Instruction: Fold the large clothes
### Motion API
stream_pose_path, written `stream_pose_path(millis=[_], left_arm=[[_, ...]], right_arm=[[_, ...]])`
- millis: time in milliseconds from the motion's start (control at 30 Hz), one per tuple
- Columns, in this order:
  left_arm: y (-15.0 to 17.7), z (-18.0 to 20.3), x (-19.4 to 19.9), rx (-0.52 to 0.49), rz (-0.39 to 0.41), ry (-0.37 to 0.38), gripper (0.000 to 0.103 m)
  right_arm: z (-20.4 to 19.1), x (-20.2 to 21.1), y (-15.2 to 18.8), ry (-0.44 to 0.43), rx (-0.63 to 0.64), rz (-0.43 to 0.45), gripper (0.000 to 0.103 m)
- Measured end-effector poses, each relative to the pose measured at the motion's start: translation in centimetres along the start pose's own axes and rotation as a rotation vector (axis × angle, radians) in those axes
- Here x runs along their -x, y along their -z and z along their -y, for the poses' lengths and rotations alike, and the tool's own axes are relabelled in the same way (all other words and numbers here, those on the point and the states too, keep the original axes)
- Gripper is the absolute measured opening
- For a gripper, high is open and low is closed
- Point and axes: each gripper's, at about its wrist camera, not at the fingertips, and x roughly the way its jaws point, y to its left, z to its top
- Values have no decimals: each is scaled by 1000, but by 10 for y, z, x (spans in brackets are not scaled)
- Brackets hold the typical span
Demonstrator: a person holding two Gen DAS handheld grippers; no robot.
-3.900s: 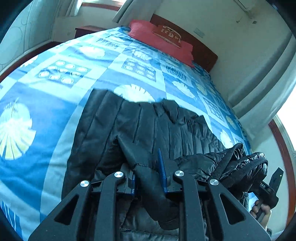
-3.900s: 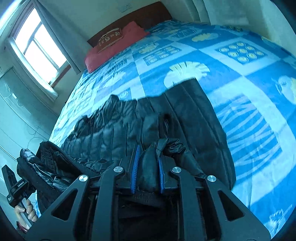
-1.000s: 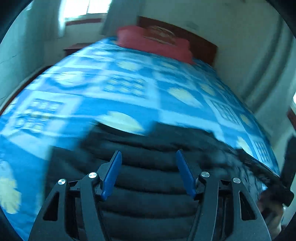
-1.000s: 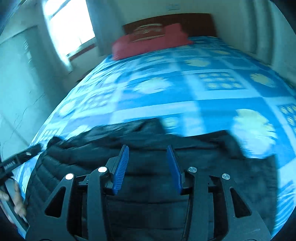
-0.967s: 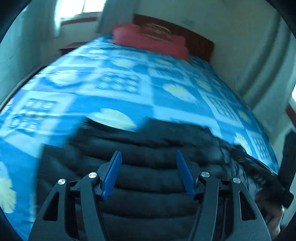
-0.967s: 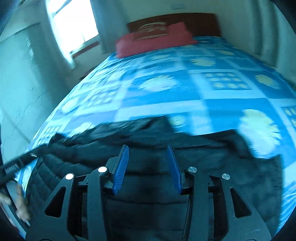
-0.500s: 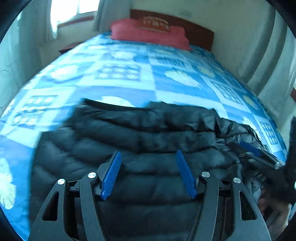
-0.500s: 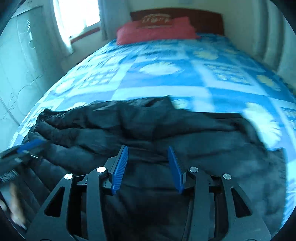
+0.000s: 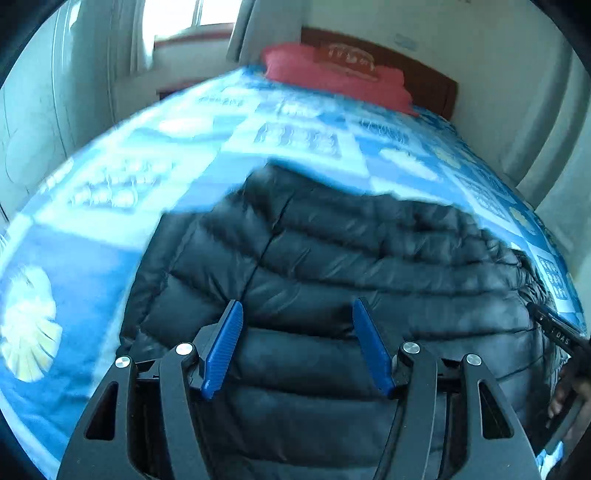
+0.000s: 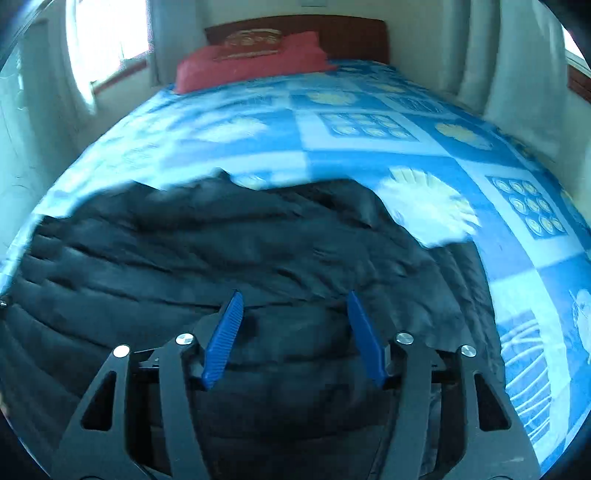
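A black quilted puffer jacket [image 9: 332,258] lies folded on the blue patterned bedspread [image 9: 110,177]. It also shows in the right wrist view [image 10: 221,251]. My left gripper [image 9: 297,314] is open and empty just above the jacket's near part. My right gripper [image 10: 293,306] is open and empty over the jacket's near edge. The other gripper's black body [image 9: 561,336] shows at the right edge of the left wrist view, beside the jacket.
A red pillow [image 10: 251,62] lies at the wooden headboard [image 10: 351,33] at the far end of the bed. Windows with curtains [image 10: 110,44] stand to the left. Bedspread [image 10: 443,147] stretches beyond and right of the jacket.
Both grippers let go of the jacket fabric they held 3.9 s ago and now stand open. The jacket now lies flatter and folded. Both views have shifted slightly over the last second.
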Motion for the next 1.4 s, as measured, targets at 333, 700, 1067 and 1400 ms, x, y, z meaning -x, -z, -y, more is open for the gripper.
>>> stream_pose_path(millis=[333, 700, 1067, 1400], left_arm=[[26, -28, 66, 94, 25, 6, 62], [117, -92, 128, 374, 25, -56, 74], [139, -84, 98, 594, 14, 105, 73], [136, -74, 117, 546, 43, 143, 28]], right_arm=[[37, 80, 34, -16, -87, 44, 66], [116, 130, 133, 9, -330, 3, 71], [112, 103, 141, -90, -487, 4, 71], [101, 118, 140, -202, -480, 41, 18]])
